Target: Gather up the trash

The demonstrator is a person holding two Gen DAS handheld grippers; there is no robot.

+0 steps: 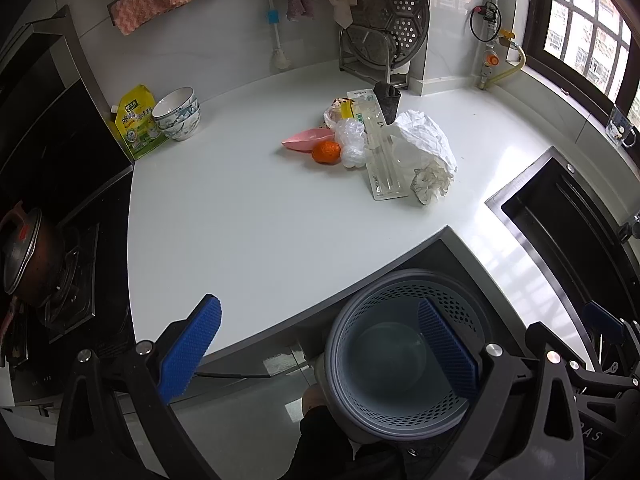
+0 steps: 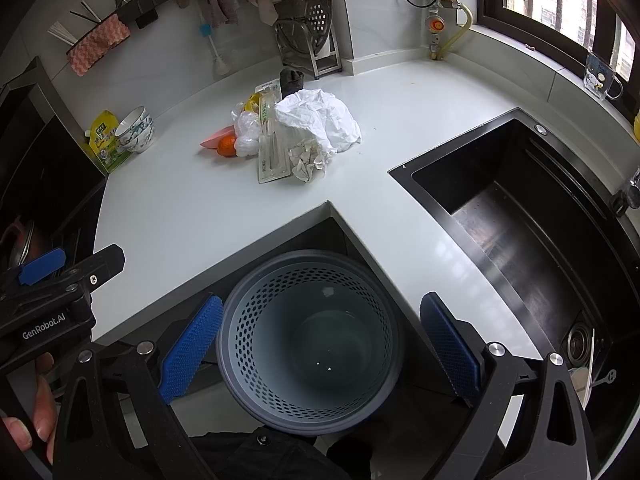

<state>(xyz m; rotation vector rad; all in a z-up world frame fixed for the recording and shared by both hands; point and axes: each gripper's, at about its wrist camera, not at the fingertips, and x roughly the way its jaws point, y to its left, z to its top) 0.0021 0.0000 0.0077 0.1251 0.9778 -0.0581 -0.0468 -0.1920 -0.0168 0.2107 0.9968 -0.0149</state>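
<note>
A pile of trash lies on the white counter (image 1: 240, 208): crumpled white paper (image 1: 426, 140) (image 2: 320, 120), a smaller crumpled wad (image 1: 430, 184) (image 2: 308, 160), a clear plastic package (image 1: 380, 156) (image 2: 272, 152), a clear bag (image 1: 350, 142), an orange (image 1: 326, 152) (image 2: 227, 146), a pink scrap (image 1: 306, 140) and a black piece (image 1: 387, 98). A grey perforated bin (image 1: 400, 352) (image 2: 308, 344) stands empty on the floor below the counter corner. My left gripper (image 1: 320, 352) is open and empty above the counter edge. My right gripper (image 2: 320, 352) is open and empty above the bin.
A black sink (image 2: 520, 216) is set in the counter on the right. Stacked bowls (image 1: 178, 114) and a yellow-green pouch (image 1: 136, 124) stand at the left by the stove with a pot (image 1: 28, 256). A dish rack (image 1: 384, 36) stands at the back wall.
</note>
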